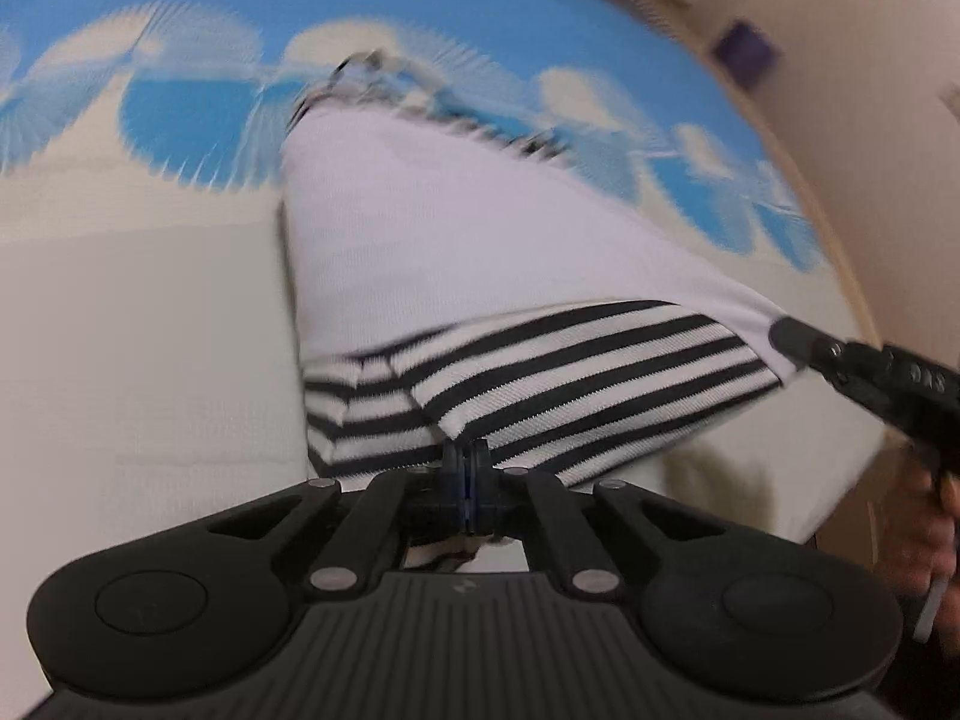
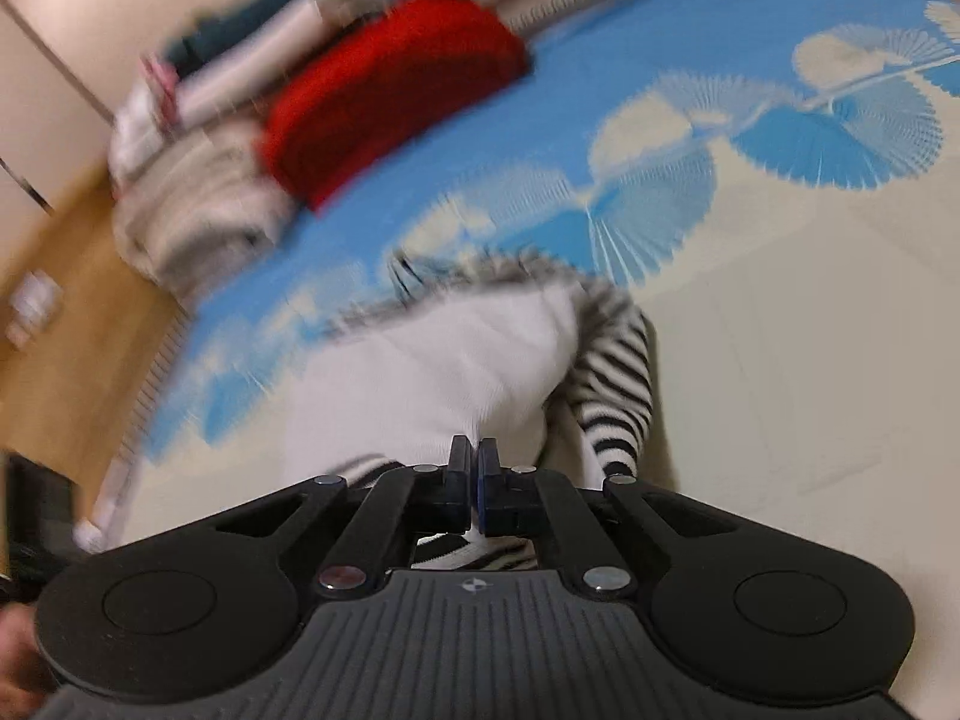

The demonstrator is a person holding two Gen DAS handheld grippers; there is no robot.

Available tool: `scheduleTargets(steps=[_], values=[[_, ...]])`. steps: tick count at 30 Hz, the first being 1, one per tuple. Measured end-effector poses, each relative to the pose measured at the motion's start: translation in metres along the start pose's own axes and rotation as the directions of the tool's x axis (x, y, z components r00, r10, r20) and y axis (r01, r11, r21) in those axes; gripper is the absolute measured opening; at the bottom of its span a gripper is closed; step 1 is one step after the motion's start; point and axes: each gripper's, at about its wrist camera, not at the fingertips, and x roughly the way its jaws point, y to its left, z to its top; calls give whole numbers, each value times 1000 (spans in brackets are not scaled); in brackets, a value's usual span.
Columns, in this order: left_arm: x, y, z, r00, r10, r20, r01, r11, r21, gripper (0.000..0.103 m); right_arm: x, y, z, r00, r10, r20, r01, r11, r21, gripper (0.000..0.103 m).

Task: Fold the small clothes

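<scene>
A small white garment (image 1: 420,228) with black-and-white striped sleeves lies on the bedspread. In the left wrist view my left gripper (image 1: 467,451) is shut on a fold of the striped fabric (image 1: 576,372) at the garment's near edge. My right gripper (image 1: 785,333) comes in from the right and pinches the garment's white right corner. In the right wrist view the right gripper (image 2: 477,450) is shut on the white cloth (image 2: 432,372), with a striped sleeve (image 2: 618,384) bunched just to its right. The far hem is blurred.
The bedspread (image 2: 750,312) is cream with blue fan shapes. A red folded garment (image 2: 390,96) and a pile of light clothes (image 2: 198,222) sit at its far left corner. Wooden floor (image 2: 60,276) lies beyond the bed edge. A hand (image 1: 927,546) holds the right gripper.
</scene>
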Motion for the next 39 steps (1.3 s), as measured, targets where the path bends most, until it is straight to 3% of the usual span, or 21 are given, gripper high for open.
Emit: scheduleTargets(steps=[2,4,6,7,9,12,14,16,18,21,23,26,27,30,31,32,36,39], values=[[-3,-8,-6,1000,-9,-14,10,995,97,1,-6,-4,-2,1000,-18,-18,18,999,-33,0],[13,-13,-13,995,29,-96,-13,986,164,1,9,-16,-8,988,-99,-120,96,995,-31,0],[29,-18,-18,986,89,-138,-57,974,221,1,37,-27,-20,948,-179,-262,176,984,-33,0],[34,-22,-18,984,103,-147,-65,968,243,1,47,-24,-25,933,-210,-293,198,978,-68,1],[38,-27,-16,982,117,-149,-76,964,253,2,59,-10,-32,918,-262,-298,217,960,-176,1],[30,-26,-15,985,93,-143,-58,972,229,18,67,1,-32,913,-299,-279,246,946,-210,1],[16,-24,-9,994,77,-73,-62,980,191,27,69,2,-30,912,-313,-267,263,942,-206,1],[6,-22,-3,999,54,-4,-52,983,177,28,69,1,-30,909,-324,-262,275,939,-206,1],[7,-24,-1,997,74,22,-77,977,200,28,69,-1,-30,910,-325,-257,276,938,-210,1],[35,-28,-9,979,185,-83,-156,949,274,31,68,-2,-27,914,-322,-247,277,940,-200,1],[43,-31,-13,971,220,-95,-179,929,325,31,66,-2,-25,920,-303,-248,263,948,-180,1],[33,-25,-6,978,188,-86,-161,953,257,33,63,1,-22,931,-277,-238,241,956,-168,6],[26,-22,-3,983,173,-64,-154,962,225,39,61,2,-20,936,-266,-229,233,959,-160,7],[10,-11,10,991,129,22,-130,984,123,57,58,5,-17,952,-220,-211,196,972,-130,33],[6,-5,14,990,130,45,-134,988,76,64,58,5,-17,952,-224,-207,200,971,-130,47],[6,-2,18,989,137,57,-140,989,39,67,59,6,-17,949,-238,-206,213,967,-137,53],[27,17,24,989,148,9,-147,985,-92,86,70,2,-20,926,-282,-252,253,957,-141,53],[46,32,18,995,100,-6,-100,982,-161,90,80,-5,-25,900,-315,-302,291,949,-123,55]])
